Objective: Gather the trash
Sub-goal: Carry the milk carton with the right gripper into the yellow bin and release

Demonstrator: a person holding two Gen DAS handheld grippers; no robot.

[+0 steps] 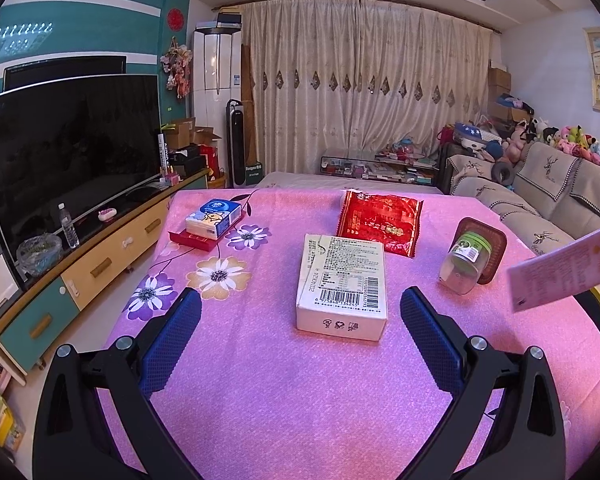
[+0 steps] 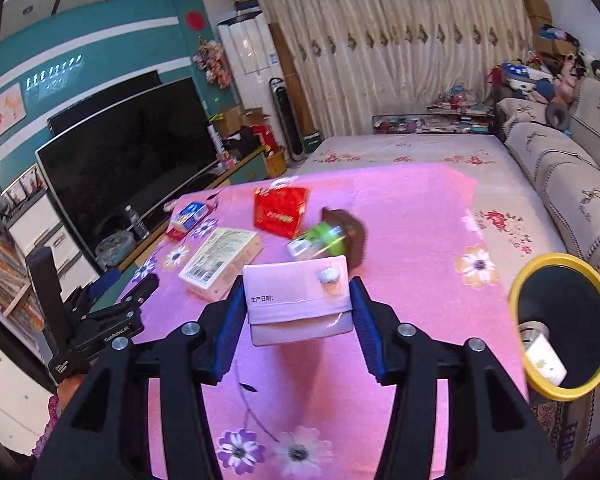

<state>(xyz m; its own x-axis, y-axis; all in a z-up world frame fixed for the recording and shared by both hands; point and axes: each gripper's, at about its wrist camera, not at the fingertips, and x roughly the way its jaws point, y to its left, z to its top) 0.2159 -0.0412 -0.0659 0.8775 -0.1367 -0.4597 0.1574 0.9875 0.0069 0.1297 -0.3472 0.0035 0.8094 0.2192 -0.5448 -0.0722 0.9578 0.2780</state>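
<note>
A living room with a TV along the left wall and a sofa on the right; in the middle a surface under a pink flowered cloth carries the trash. From the left: a tissue pack, a white box, a red wrapper, then a jar tipped against a brown tray. The left gripper hovers with fingers wide and empty, the white box just ahead. The right gripper clamps a pink carton above the cloth, the yellow-rimmed bin off to its right, some trash already inside. The grip looks to be on the carton's near end only, so a fast swing could let it pivot and slip; releasing short of the rim would drop it beside the bin.
</note>
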